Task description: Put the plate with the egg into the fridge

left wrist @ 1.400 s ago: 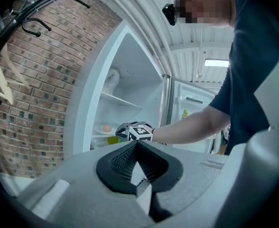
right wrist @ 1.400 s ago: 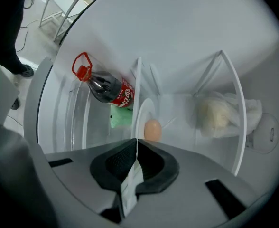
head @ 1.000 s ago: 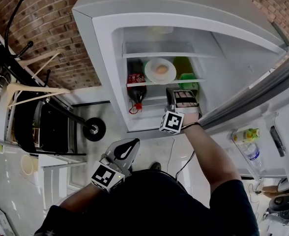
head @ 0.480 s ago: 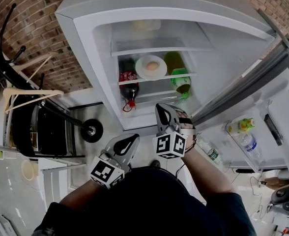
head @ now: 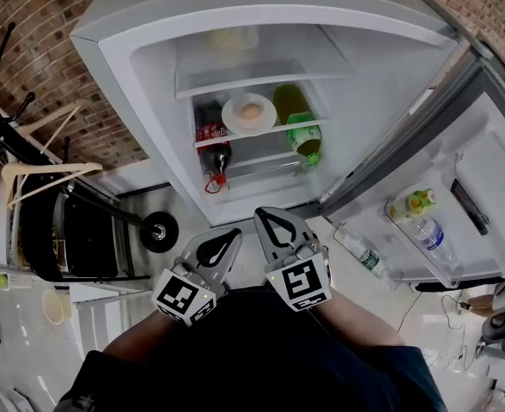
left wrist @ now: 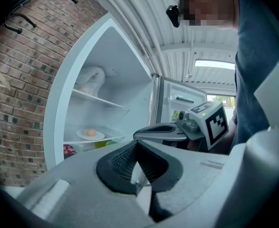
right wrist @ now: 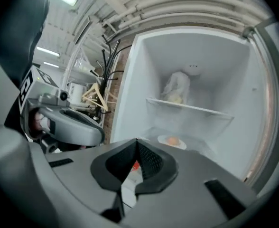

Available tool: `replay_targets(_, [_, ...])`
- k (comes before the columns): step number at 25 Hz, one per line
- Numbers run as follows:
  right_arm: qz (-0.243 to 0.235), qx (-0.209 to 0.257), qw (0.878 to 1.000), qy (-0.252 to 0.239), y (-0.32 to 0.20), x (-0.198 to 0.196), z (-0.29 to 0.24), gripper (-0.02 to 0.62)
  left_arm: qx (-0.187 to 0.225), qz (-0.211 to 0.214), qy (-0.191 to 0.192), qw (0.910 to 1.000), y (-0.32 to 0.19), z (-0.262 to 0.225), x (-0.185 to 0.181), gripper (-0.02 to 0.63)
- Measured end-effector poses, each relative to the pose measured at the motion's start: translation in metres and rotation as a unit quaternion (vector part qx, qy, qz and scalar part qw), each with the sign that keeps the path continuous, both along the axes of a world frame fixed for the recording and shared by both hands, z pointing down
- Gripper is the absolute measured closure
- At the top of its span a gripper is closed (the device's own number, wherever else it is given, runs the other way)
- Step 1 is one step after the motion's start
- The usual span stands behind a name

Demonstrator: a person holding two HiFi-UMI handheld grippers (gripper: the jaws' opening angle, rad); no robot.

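Note:
The white plate [head: 249, 113] with the egg [head: 251, 110] rests on the middle glass shelf inside the open fridge [head: 261, 101]. It also shows as the plate [left wrist: 90, 135] in the left gripper view and the plate [right wrist: 172, 141] in the right gripper view. My right gripper [head: 270, 222] is shut and empty, pulled back close to my body, well clear of the fridge. My left gripper [head: 222, 249] is beside it, also shut with nothing in it. Each gripper sees the other: the right gripper [left wrist: 161, 129], the left gripper [right wrist: 70, 125].
A cola bottle [head: 212, 140] and green bottles [head: 302, 136] lie on the shelf beside the plate. A wrapped item [head: 232, 38] sits on the top shelf. The fridge door [head: 459, 187] swings open at right with bottles [head: 424, 230] in its racks. A brick wall and hangers [head: 46, 166] are at left.
My right gripper has withdrawn from the fridge shelf back toward my body, next to the left gripper. The plate stays on the shelf. The view has shifted back from the fridge.

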State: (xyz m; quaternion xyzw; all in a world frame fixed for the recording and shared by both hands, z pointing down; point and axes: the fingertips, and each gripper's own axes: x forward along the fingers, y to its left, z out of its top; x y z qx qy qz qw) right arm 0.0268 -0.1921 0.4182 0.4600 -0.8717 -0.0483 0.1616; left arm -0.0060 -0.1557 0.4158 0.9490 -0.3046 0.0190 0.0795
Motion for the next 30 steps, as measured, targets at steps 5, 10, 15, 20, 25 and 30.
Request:
replay_targets(5, [-0.004,-0.018,0.996,-0.088,0.021,0.002,0.003,0.586,-0.003,0.002,-0.002,1.0000,0.004,0.000,0.005,0.601])
replay_targets(10, [-0.016,-0.036,0.990,-0.137,0.033,0.002,0.014,0.586,-0.006,0.004,-0.005,1.0000,0.007,0.002,0.007,0.601])
replay_targets(15, [-0.029,-0.026,0.988,-0.147,0.035,0.000,0.010,0.586,-0.004,0.002,0.001,1.0000,0.009,-0.002,0.010,0.601])
replay_targets(20, [-0.032,-0.031,0.988,-0.148,0.037,-0.001,0.011,0.586,-0.003,0.000,0.008,1.0000,0.011,-0.006,0.011,0.601])
replay_targets(25, [-0.033,-0.034,0.988,-0.147,0.037,0.000,0.013,0.586,0.001,0.002,-0.004,1.0000,0.011,-0.001,0.009,0.601])
replay_targets(30, [-0.031,-0.035,0.988,-0.146,0.037,0.000,0.010,0.586,-0.002,0.001,0.004,1.0000,0.012,-0.005,0.010,0.601])
